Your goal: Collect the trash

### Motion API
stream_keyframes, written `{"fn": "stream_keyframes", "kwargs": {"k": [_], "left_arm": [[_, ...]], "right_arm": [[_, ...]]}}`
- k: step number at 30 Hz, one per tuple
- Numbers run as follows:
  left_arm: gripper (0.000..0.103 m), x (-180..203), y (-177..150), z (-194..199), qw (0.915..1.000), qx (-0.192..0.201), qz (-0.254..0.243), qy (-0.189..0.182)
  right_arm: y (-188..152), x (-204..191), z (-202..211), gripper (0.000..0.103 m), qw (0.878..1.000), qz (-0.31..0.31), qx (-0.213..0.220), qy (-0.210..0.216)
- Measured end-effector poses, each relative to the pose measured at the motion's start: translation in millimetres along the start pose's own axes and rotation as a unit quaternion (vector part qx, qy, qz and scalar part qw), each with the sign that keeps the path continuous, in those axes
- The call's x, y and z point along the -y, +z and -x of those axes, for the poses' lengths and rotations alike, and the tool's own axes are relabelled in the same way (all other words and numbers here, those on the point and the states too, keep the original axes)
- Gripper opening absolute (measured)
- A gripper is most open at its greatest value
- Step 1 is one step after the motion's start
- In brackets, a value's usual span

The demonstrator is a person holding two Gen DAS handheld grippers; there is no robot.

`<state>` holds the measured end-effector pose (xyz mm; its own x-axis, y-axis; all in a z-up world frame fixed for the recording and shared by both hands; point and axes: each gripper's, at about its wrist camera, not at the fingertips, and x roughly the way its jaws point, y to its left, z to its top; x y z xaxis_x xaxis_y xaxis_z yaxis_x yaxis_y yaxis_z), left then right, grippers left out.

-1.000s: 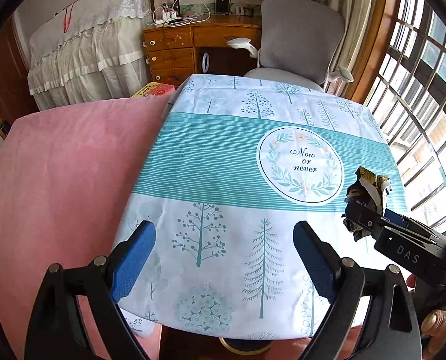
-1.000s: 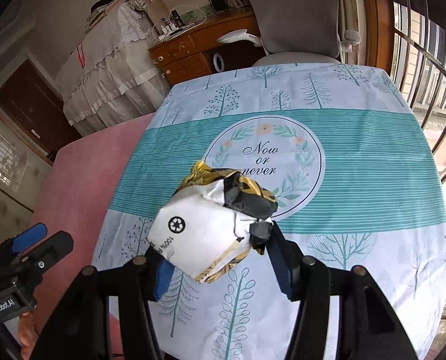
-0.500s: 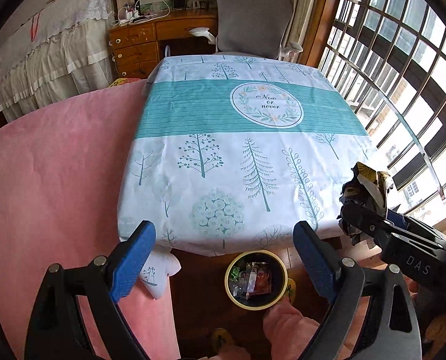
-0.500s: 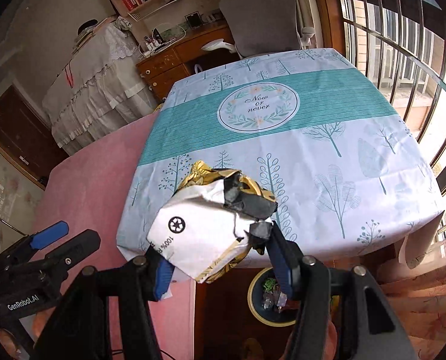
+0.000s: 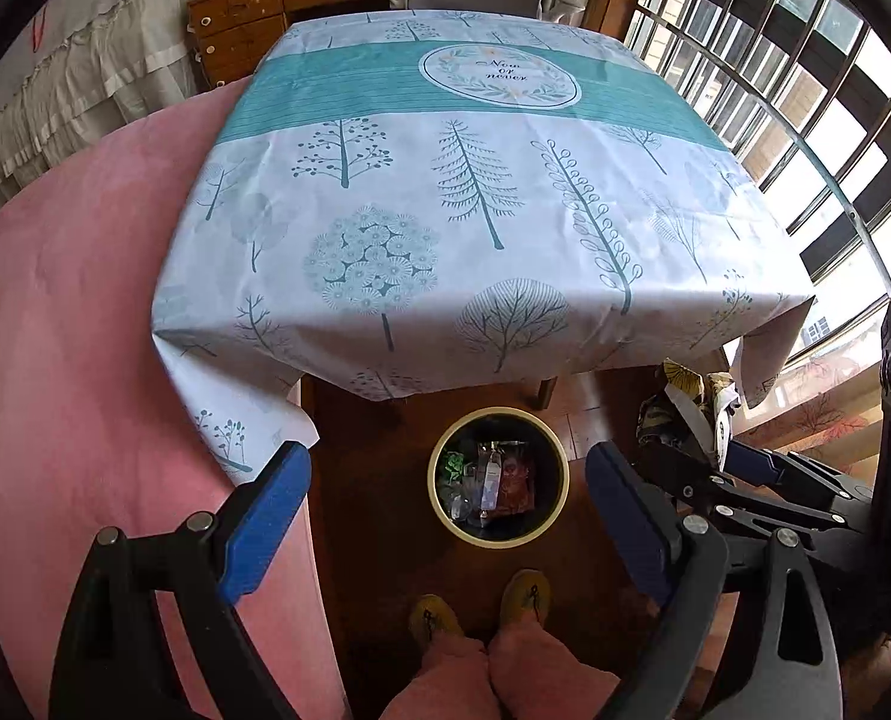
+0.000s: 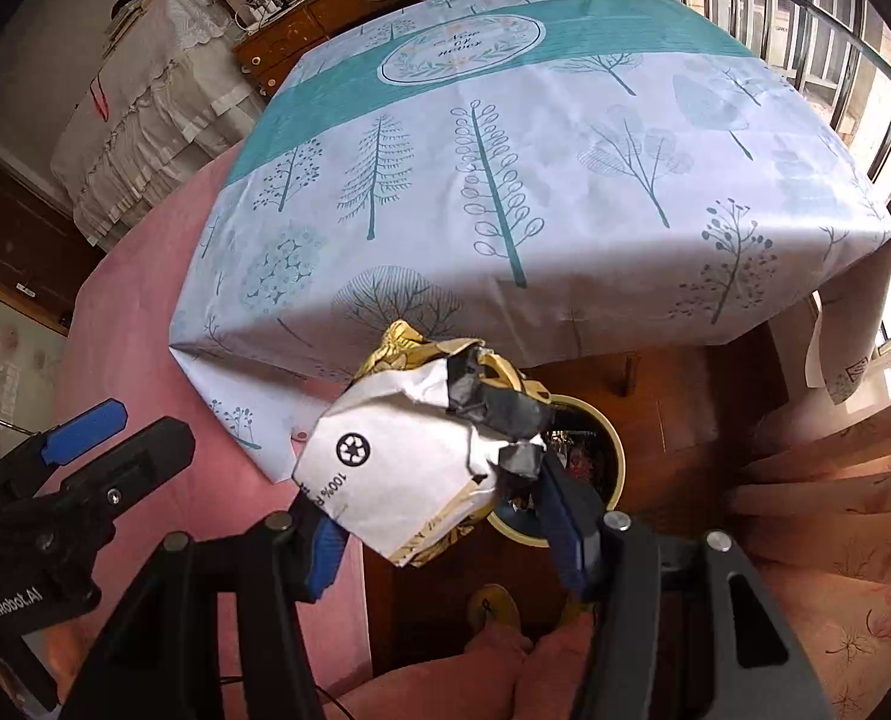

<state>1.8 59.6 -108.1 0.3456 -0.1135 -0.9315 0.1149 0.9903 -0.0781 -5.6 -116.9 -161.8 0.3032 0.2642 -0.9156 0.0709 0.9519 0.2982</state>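
A crumpled white, gold and black paper wrapper (image 6: pixel 409 462) sits between the blue pads of my right gripper (image 6: pixel 445 516), which is shut on it. Just behind and right of it, a round yellow-rimmed trash bin (image 6: pixel 616 456) stands on the dark wooden floor, partly hidden by the wrapper. In the left wrist view the bin (image 5: pixel 433 480) holds several wrappers and lies between the fingers of my left gripper (image 5: pixel 448 480), which is open and empty above it. The right gripper (image 5: pixel 703 450) with the wrapper (image 5: pixel 685 396) hangs to the bin's right.
The table under a tree-print cloth (image 5: pixel 475 180) ends just beyond the bin, its cloth hanging over the edge. A pink cover (image 5: pixel 73 300) fills the left. A person's pink trouser legs and yellow slippers (image 5: pixel 523 594) stand near the bin. A patterned curtain (image 6: pixel 835 510) is at right.
Both grippers have pulled back from over the table and sunk toward the floor. The bin came into view and now looks nearer. The wrapper stays in the right gripper.
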Motion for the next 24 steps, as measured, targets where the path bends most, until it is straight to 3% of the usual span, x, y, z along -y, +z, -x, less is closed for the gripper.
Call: {"fn": "stream_keyframes", "kwargs": {"k": [7,17,20,24], "left_arm": [[0.092,13.2,-40.5,-91.6,0.9991,-0.021,0.034,0.016],[0.092,22.1,-85.9,-210.9,0.9967,-0.054,0.034,0.051],[0.092,20.7,-91.1,-230.6,0.9962,-0.058,0.034,0.055],[0.092,17.1,-92.9,-243.0,0.996,-0.059,0.037,0.055]], "right_arm": [[-31.9,56.8,-96.2,0.056,0.999,-0.011,-0.042,-0.006],[-65.9,126.0,-241.1,0.058,0.994,-0.042,-0.095,-0.027],[-68.7,135.4,-264.8,0.062,0.993,-0.049,-0.105,-0.02],[-67.0,135.7,-277.0,0.075,0.994,-0.046,-0.101,-0.007]]}}
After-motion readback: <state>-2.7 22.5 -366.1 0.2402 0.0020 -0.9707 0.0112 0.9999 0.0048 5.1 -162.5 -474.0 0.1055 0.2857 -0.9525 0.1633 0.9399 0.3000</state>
